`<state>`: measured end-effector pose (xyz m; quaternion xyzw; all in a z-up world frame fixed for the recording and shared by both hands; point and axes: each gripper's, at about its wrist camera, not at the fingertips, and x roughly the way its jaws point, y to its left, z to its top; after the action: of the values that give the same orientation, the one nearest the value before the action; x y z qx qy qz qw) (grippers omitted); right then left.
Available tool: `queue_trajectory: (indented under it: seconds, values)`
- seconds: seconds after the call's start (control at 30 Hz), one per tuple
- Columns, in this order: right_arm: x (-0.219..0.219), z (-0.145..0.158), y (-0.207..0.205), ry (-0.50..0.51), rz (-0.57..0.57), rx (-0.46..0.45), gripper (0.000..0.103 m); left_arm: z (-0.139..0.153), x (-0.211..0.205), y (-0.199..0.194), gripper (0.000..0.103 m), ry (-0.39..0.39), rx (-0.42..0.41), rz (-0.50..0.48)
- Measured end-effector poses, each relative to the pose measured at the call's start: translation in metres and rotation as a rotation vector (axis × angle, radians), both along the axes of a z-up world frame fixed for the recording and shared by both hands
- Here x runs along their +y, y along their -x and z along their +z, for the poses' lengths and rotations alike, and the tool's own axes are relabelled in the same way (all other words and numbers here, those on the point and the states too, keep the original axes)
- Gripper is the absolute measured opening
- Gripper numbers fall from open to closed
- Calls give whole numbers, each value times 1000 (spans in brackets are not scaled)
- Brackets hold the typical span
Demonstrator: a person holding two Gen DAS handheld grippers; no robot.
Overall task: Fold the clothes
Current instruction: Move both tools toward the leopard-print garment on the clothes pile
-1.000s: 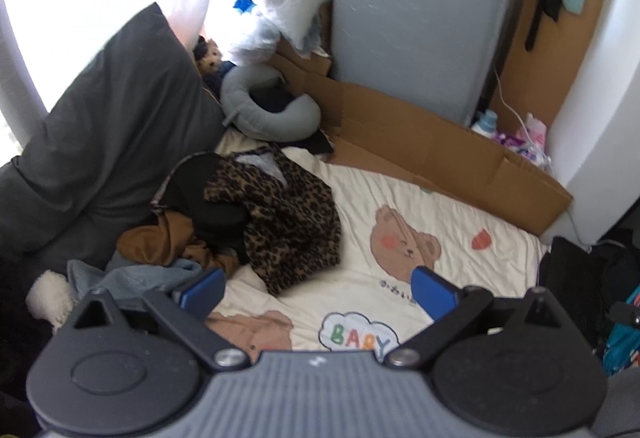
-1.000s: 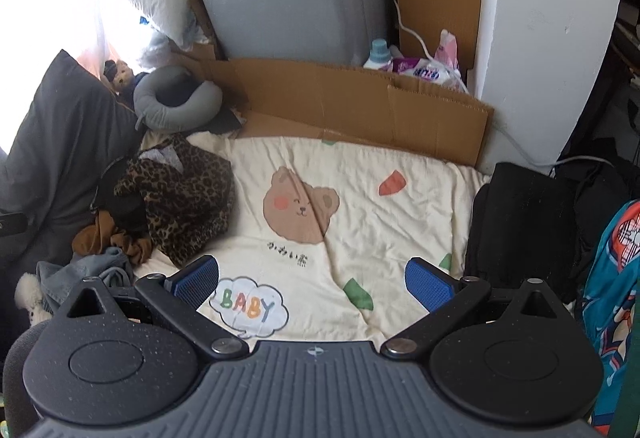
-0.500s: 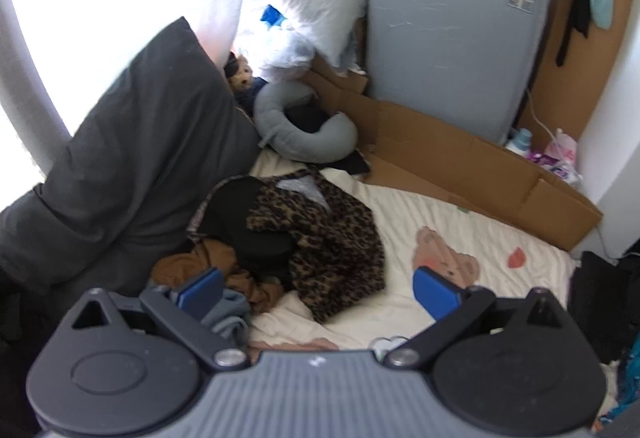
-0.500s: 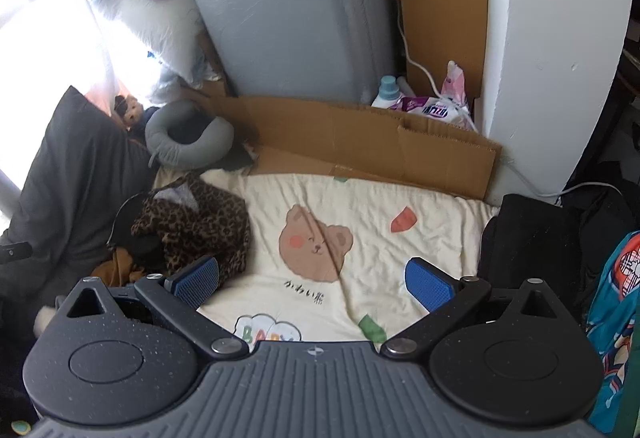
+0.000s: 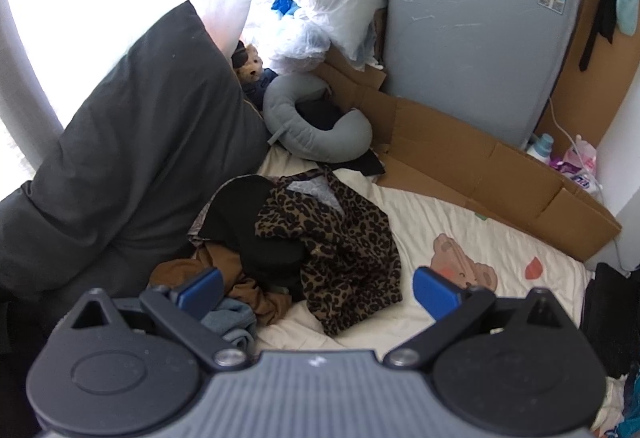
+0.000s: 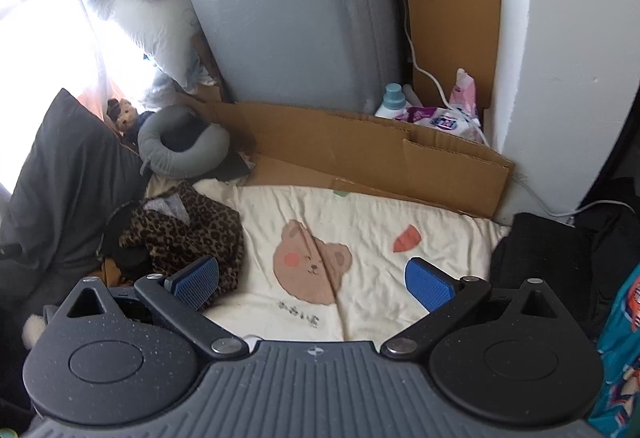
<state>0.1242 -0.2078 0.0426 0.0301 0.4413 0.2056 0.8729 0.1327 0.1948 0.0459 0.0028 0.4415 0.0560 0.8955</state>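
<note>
A crumpled pile of clothes lies on the left side of a cream bear-print blanket [image 5: 472, 238]. On top is a leopard-print garment [image 5: 340, 250] [image 6: 192, 230], with a black garment [image 5: 256, 238], a brown one [image 5: 216, 266] and a blue-grey one [image 5: 228, 322] under and beside it. My left gripper [image 5: 318, 292] hangs open above the near edge of the pile, holding nothing. My right gripper [image 6: 312, 280] is open over the blanket [image 6: 360, 214] to the right of the pile, also empty.
A big dark grey pillow [image 5: 132, 158] leans at the left. A grey neck pillow [image 5: 312, 126], a teddy toy [image 5: 250, 66], flattened cardboard [image 6: 360, 146] and a grey wrapped appliance [image 6: 300, 18] stand at the back. Black fabric [image 6: 548, 262] lies at the right edge.
Both grippers have moved forward and tilted up, so the pile and back wall sit lower and closer in view. The left gripper has swung left toward the pile. Jaws stay open.
</note>
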Motion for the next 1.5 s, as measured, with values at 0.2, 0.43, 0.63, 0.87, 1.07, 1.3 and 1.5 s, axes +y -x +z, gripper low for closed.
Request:
queue_trajectory:
  seconds: [0.2,0.43,0.63,0.87,1.07,1.3,1.5]
  values:
    - [16,-13,-29,-4,29,26,103,-16,5,-19,102,5,11,14]
    - [30,-35,-53,25,62,69,103,-36,10,-41,102,17,27,32]
    - [36,-57,-69,46,106,64,102,-60,13,-56,102,25,44,48]
    - [48,-83,-92,39,155,55,102,-91,24,-73,102,82,26,101]
    - [60,-111,-108,43,199,22,102,-119,34,-87,100,134,2,135]
    - [70,-146,-122,5,210,26,102,-158,35,-94,96,149,-3,112]
    - [84,-176,-124,19,276,7,102,-197,31,-95,95,159,11,83]
